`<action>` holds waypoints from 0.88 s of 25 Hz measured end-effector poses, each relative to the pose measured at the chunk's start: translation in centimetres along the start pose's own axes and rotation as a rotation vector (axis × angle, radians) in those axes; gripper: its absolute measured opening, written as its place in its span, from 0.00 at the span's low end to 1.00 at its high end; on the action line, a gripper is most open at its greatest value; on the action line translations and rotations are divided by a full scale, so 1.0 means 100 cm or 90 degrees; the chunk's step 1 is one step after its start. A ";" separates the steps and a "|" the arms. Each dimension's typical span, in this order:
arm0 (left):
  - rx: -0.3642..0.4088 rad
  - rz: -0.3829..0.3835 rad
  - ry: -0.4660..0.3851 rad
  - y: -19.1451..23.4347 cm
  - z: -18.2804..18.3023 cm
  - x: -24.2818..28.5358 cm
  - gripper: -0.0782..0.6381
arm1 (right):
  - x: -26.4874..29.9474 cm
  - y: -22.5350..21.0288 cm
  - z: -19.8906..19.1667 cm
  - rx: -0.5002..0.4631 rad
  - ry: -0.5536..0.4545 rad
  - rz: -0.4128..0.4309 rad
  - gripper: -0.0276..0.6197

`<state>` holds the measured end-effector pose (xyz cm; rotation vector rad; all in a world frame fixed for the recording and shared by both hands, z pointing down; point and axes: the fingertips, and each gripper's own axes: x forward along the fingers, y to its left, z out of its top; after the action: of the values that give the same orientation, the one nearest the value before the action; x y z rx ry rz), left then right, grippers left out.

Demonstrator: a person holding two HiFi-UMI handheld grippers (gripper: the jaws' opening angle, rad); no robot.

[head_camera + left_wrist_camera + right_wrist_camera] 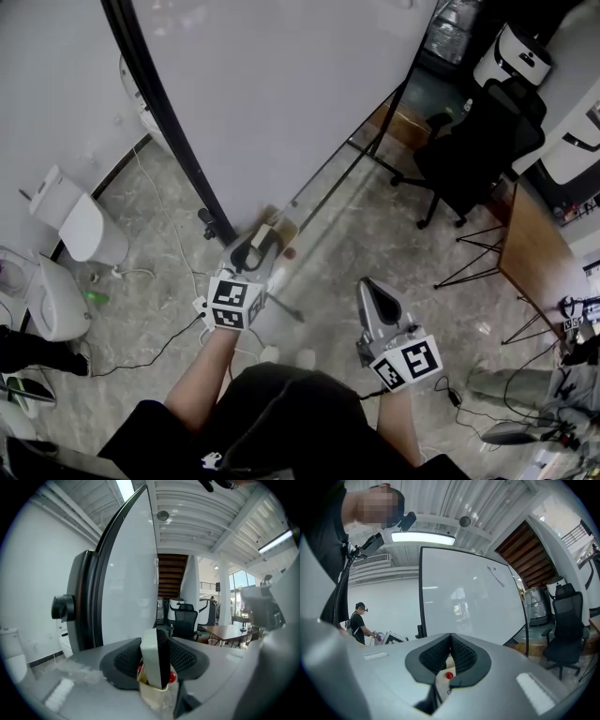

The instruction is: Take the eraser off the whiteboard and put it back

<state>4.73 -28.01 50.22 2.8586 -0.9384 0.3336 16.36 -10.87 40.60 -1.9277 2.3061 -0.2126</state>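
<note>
Gripping a white-and-black block eraser [151,660] upright in the left gripper [156,642], pads clamped on its two faces.
Holding it just at the lower edge of the large white black-framed whiteboard [281,84]; resting the right gripper [451,637] further back, jaws pressed together on nothing.

Left gripper [265,236] clamped, right gripper [369,286] closed, held level
</note>
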 end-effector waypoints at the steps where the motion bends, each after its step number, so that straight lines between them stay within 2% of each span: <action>1: -0.001 -0.002 -0.007 -0.001 0.004 -0.002 0.36 | 0.000 0.000 0.000 0.000 -0.001 0.001 0.06; 13: 0.020 -0.029 -0.097 -0.019 0.063 -0.040 0.35 | -0.002 0.012 0.009 -0.004 -0.019 0.010 0.06; 22: 0.033 -0.069 -0.192 -0.040 0.113 -0.083 0.35 | -0.008 0.022 0.015 -0.008 -0.036 0.009 0.06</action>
<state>2.53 -22.05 37.06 3.0476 -0.8225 -0.0900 14.63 -9.71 38.66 -1.8966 2.2899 -0.1411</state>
